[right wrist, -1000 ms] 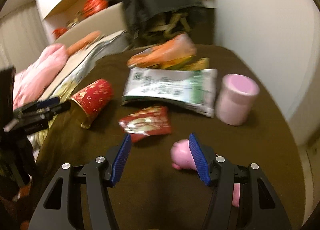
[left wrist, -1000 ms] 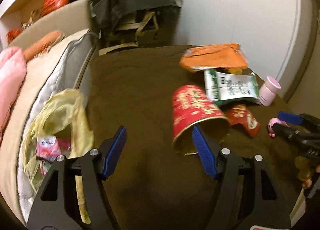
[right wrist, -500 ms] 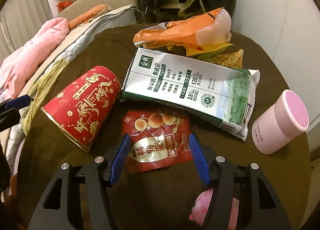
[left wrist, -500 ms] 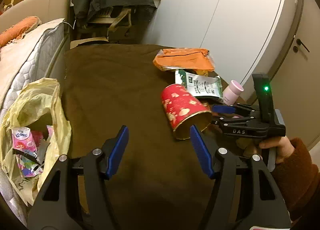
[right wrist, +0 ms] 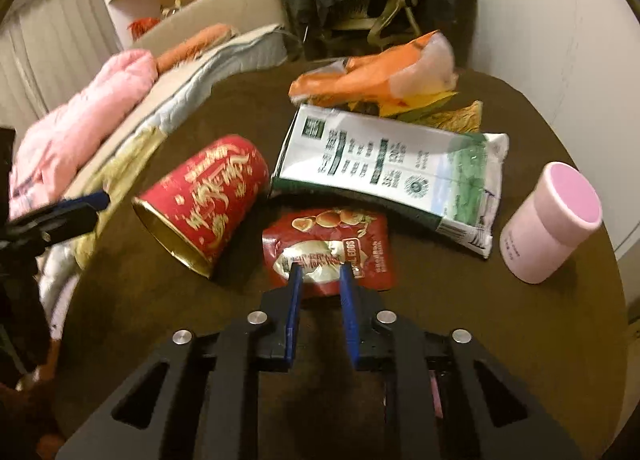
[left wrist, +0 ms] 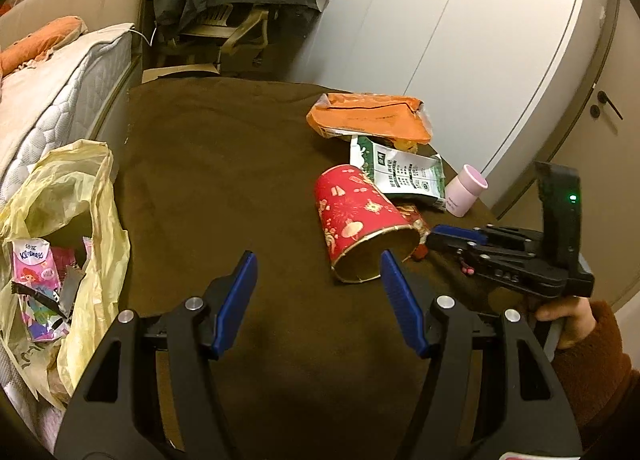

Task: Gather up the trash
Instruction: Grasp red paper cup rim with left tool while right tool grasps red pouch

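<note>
Snack pouch [right wrist: 328, 252], red with a pale middle panel, is lying flat on the brown worktop [right wrist: 520, 340] directly ahead of the right gripper [right wrist: 320, 272], whose jaws are closing with the pouch's near edge between their tips; whether the pads press it yet cannot be told. The pouch's long axis is seen running away from the gripper, roughly in line with the fingers, its torn near end pointing back at them. The right gripper is judged much the nearer to it.

Left of the pouch, a red paper cup [right wrist: 204, 200] is lying on its side, its gold-rimmed mouth facing near-left and its base pointing far-right toward a green-and-white milk-powder bag [right wrist: 392, 176]. That bag lies crosswise just beyond the pouch. Right of the pouch a pink jar [right wrist: 552, 224] stands upright, well apart. Beyond the bag an orange wrapper [right wrist: 372, 72] is seen.

The left gripper [left wrist: 320, 300] is held with jaws wide and empty, near the cup's mouth. Far to its left, a yellow trash bag [left wrist: 72, 196] hangs open at the worktop's edge.
</note>
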`<state>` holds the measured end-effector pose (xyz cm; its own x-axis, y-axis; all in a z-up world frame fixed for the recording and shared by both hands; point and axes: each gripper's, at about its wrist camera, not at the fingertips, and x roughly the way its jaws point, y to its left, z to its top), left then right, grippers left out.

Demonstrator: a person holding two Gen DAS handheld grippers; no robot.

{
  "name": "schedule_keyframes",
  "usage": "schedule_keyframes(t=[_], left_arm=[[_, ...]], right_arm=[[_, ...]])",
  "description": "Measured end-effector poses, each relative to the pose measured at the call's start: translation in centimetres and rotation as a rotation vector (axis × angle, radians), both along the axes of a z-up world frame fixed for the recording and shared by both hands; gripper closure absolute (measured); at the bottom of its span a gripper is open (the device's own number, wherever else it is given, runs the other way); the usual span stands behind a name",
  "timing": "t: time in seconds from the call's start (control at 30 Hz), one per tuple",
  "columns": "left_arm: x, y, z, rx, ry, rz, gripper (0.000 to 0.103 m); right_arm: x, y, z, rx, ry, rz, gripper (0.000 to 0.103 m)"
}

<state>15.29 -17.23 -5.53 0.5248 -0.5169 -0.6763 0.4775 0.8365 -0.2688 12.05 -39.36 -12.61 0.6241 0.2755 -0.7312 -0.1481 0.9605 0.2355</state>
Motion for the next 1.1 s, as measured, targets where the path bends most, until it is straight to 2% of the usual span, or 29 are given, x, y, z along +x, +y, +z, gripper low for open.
schedule_keyframes(t=[0.03,0.07,0.27,0.37,0.4,0.43,0.47,0.5,0.57,0.6,0.7,0.9,0.93,1.0,1.1], left_arm=[[0.1,0.1,0.0,-0.004,0.002,0.004,0.043],[0.2,0.2,0.0,-0.009,0.006,0.008,0.042],[0.4,0.8,0.0,-0.009,0.015,0.027,0.042],[0.4,1.3,-0.2,-0.013,0.025,0.039,0.042],[0.5,1.6,-0.2,-0.015,0.028,0.043,0.042],[0.4,1.9,-0.3,-0.018,0.031,0.046,0.042],[0.4,2.1,-0.3,-0.02,0.032,0.049,0.042],[0.4,2.2,-0.3,-0.022,0.032,0.052,0.042],[0.4,2.6,-0.4,-0.031,0.039,0.054,0.042],[0.4,2.6,-0.4,-0.037,0.044,0.055,0.042],[0.5,2.2,-0.5,-0.056,0.057,0.049,0.042],[0.3,0.1,-0.4,-0.056,0.054,0.017,0.042],[0.2,-0.2,-0.4,-0.05,0.052,0.012,0.042],[0.1,-0.5,-0.5,-0.031,0.047,0.009,0.042],[0.1,-0.3,-0.8,-0.038,0.059,0.017,0.042]], right_arm=[[-0.1,0.0,0.1,-0.001,-0.012,0.009,0.042],[0.0,0.1,0.2,-0.006,-0.019,0.023,0.036],[2.6,1.0,-0.6,-0.094,0.041,0.039,0.036],[3.9,1.4,-1.6,-0.105,0.078,0.032,0.036],[4.0,1.3,-1.5,-0.1,0.057,0.023,0.036],[4.0,1.3,-1.5,-0.09,0.054,0.016,0.039],[4.0,1.2,-1.5,-0.078,0.054,0.009,0.048],[3.9,1.0,-1.2,-0.063,0.045,0.002,0.053],[3.4,0.9,-0.7,-0.068,0.028,-0.005,0.075],[3.0,0.9,-0.4,-0.076,0.017,-0.009,0.077],[1.4,0.6,0.7,-0.095,-0.023,-0.019,0.078],[-0.3,0.0,1.5,-0.083,-0.024,0.004,0.077],[-0.6,0.2,1.5,-0.103,-0.015,0.025,0.076],[-1.1,0.8,1.6,-0.147,-0.019,0.049,0.064],[-2.0,1.4,1.4,-0.196,-0.045,0.082,0.061]])
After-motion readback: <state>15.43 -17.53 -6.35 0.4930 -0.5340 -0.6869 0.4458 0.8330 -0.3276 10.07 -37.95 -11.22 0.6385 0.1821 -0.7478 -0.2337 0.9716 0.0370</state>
